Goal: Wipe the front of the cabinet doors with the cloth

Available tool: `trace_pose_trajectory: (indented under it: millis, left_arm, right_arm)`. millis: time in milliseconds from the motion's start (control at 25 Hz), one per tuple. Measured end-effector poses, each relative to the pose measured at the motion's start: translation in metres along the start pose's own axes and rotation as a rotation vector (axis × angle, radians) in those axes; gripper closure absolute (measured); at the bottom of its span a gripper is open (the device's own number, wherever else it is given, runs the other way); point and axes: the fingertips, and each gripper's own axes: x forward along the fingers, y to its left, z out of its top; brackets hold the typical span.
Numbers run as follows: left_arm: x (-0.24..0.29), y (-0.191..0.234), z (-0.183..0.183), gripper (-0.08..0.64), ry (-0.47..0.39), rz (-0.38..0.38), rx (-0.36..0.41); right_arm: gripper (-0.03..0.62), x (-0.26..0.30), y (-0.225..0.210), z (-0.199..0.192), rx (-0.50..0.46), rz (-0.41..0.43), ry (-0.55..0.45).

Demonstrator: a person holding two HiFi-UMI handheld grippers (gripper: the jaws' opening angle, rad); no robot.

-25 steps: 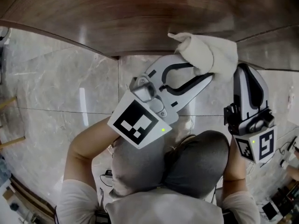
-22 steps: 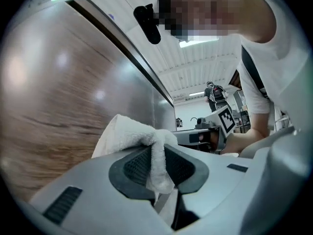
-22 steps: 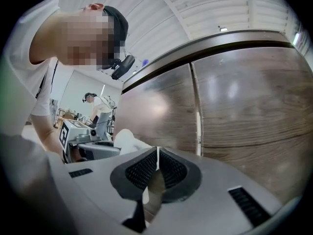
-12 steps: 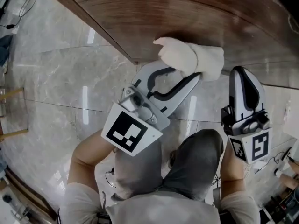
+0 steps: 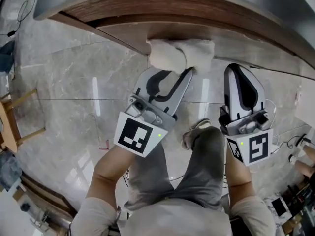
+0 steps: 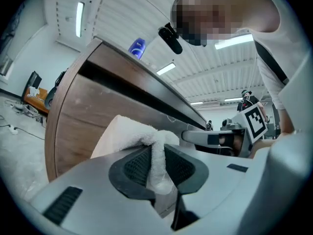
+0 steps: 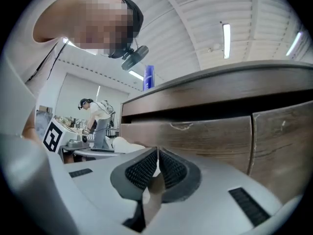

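1. Pinching a thin fold of the white cloth (image 6: 132,136) between its closed jaws, the left gripper (image 6: 159,165) presses the rest of the wad against the wooden cabinet door (image 6: 73,126), high up and just under the bench edge. Only a narrow strip sits between the pads, so a hard drag across the wood would likely pull it free and drop it onto the floor (image 5: 64,82).
2. The cloth is bunched rather than spread flat, with the jaw tips right behind it. If the wad rolls aside during a stroke, bare plastic could scrape the door front.
3. The right gripper (image 7: 157,168) has its jaws pressed together with nothing between them. In the head view it hangs just beside the cloth on the right, near the door. A wide rightward sweep of the left gripper could knock the two together.
4. An upward stroke from here could snag the cloth on the dark gap beneath the overhang.
5. A blue bottle (image 6: 138,47) stands on the bench above, and a heavy shove on the cabinet might disturb it, though that seems the lesser risk.
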Motion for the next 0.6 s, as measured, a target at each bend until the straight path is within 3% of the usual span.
trace_pose_trajectory:
  millis: [200,400,600]
  left_arm:
    - [-0.012,-0.022,0.071,0.476,0.017,0.043,0.036]
    - [-0.024,-0.053,0.134,0.476,0.047,0.062,-0.023]
    - [-0.043,-0.074,0.223,0.476,0.023,0.114,-0.066]
  right_arm:
    - [0.555,-0.019,0.014,0.062,0.052,-0.002,0.045]
    - [0.555,-0.034,0.027,0.142,0.077,0.021,0.06]
    - [0.555,-0.049,0.047,0.236,0.105,0.052,0.064]
